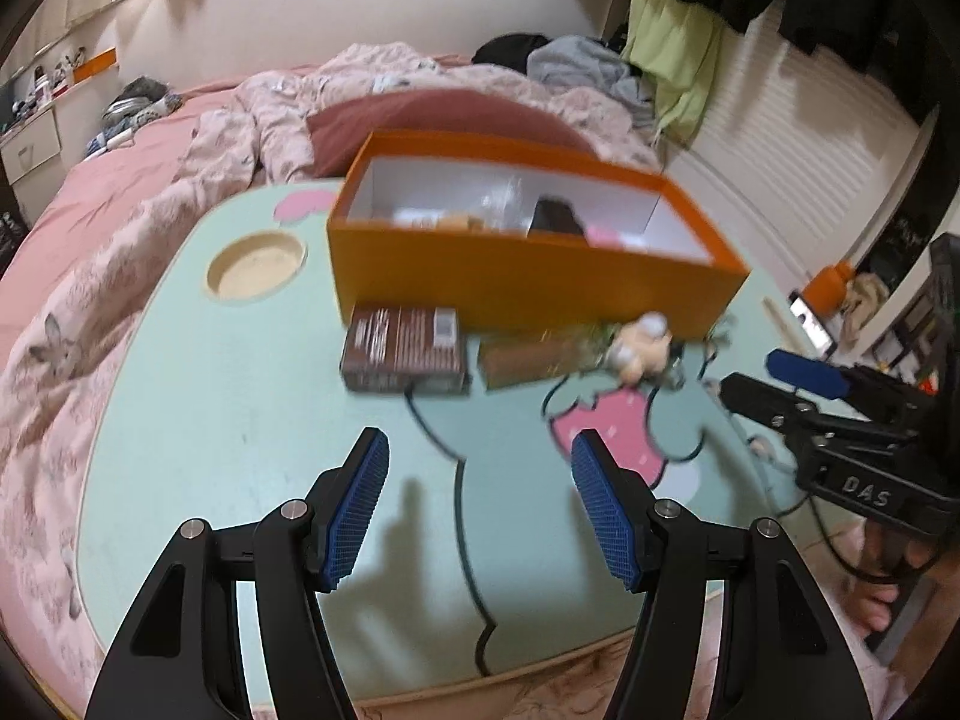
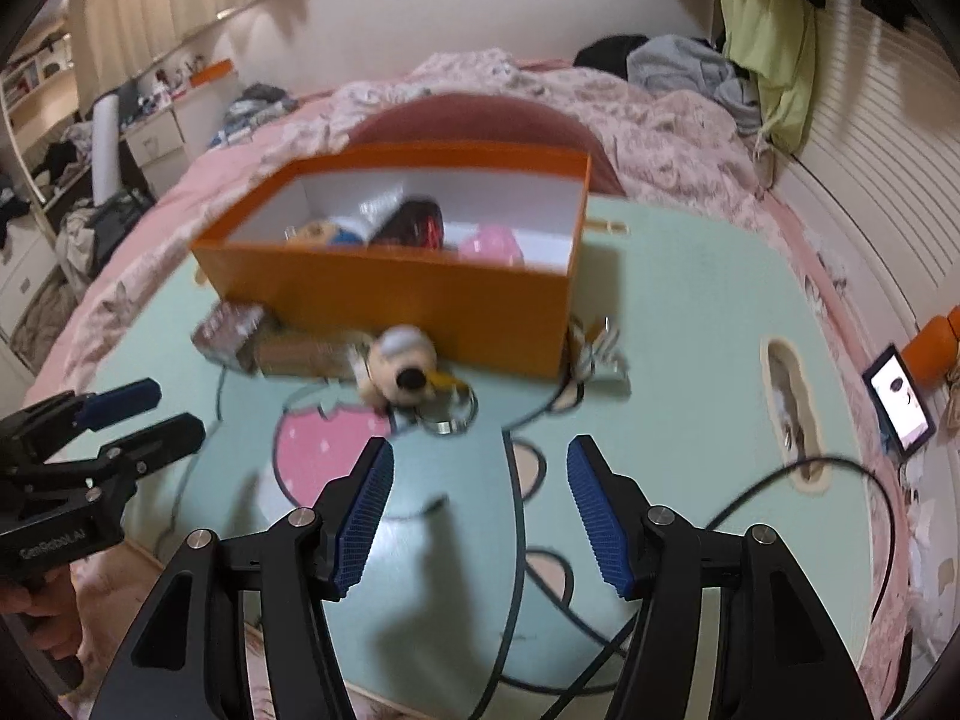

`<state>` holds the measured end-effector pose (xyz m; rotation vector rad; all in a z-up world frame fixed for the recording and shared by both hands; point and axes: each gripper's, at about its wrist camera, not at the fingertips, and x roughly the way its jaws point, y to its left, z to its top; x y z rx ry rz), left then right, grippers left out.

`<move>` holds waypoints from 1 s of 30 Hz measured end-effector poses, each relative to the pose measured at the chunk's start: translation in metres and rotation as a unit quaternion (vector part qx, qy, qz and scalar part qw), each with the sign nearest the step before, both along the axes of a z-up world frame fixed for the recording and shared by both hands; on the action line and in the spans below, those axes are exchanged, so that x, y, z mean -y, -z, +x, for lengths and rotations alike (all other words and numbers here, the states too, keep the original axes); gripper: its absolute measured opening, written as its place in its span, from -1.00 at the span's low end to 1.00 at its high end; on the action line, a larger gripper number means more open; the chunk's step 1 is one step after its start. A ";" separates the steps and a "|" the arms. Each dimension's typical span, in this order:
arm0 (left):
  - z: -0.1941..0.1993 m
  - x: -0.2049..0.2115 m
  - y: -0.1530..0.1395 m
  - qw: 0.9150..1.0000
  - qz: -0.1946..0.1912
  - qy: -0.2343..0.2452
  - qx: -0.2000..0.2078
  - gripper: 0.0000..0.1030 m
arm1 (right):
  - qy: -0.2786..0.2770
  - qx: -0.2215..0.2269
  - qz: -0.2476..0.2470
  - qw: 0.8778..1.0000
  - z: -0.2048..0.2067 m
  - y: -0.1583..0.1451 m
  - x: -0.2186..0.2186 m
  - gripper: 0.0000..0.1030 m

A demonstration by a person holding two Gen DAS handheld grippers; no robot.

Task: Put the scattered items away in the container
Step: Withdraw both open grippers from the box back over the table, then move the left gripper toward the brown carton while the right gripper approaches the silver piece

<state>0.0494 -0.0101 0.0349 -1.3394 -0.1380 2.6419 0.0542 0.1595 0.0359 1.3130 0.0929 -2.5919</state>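
An open orange box (image 1: 528, 288) stands on a mint-green lap table (image 1: 240, 432) set on a pink bed (image 1: 90, 192), and everything else is best placed from that box. Inside it lie a pink round item (image 2: 492, 245), a dark object (image 2: 414, 222) and some blurred packets against the white lining.

Against the box's near wall, at its left end as the left wrist camera sees it, lies a brown carton (image 1: 405, 357) with white print, flat on the table. Just beside it to the right lies a second, flatter brown packet (image 1: 534, 360), too blurred to read. Next along the same wall sits a small plush toy (image 2: 399, 369) with a dark nose, touching or almost touching the box; a metal ring (image 2: 447, 417) lies on the table just in front of it. At the box's right near corner lies a crumpled silvery wrapper (image 2: 600, 357).

The left gripper (image 1: 477, 507) hovers above the bare table on the near side of the box, its blue pads apart with nothing between them. The right gripper (image 2: 480, 507) hovers likewise in front of the plush toy, its jaws apart and opening, empty. A black cable (image 2: 780, 480) trails across the table to the right of the box.
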 end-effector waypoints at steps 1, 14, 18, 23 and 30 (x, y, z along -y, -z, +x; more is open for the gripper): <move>0.000 0.000 0.004 1.000 -0.004 -0.003 0.003 0.24 | 0.000 0.005 0.003 1.000 0.001 0.004 0.000 0.18; 0.008 -0.011 0.031 0.998 -0.064 -0.027 -0.010 0.99 | 0.010 0.034 0.039 0.999 0.004 0.030 0.001 1.00; 0.009 -0.010 0.031 0.998 -0.063 -0.028 -0.012 0.99 | 0.010 0.031 0.039 0.999 0.007 0.029 0.001 1.00; 0.009 -0.011 0.031 0.998 -0.063 -0.028 -0.012 0.99 | 0.010 0.032 0.039 0.999 0.007 0.028 0.001 1.00; 0.008 -0.011 0.032 0.998 -0.063 -0.027 -0.010 0.99 | 0.000 0.048 0.043 0.998 0.006 0.027 0.001 1.00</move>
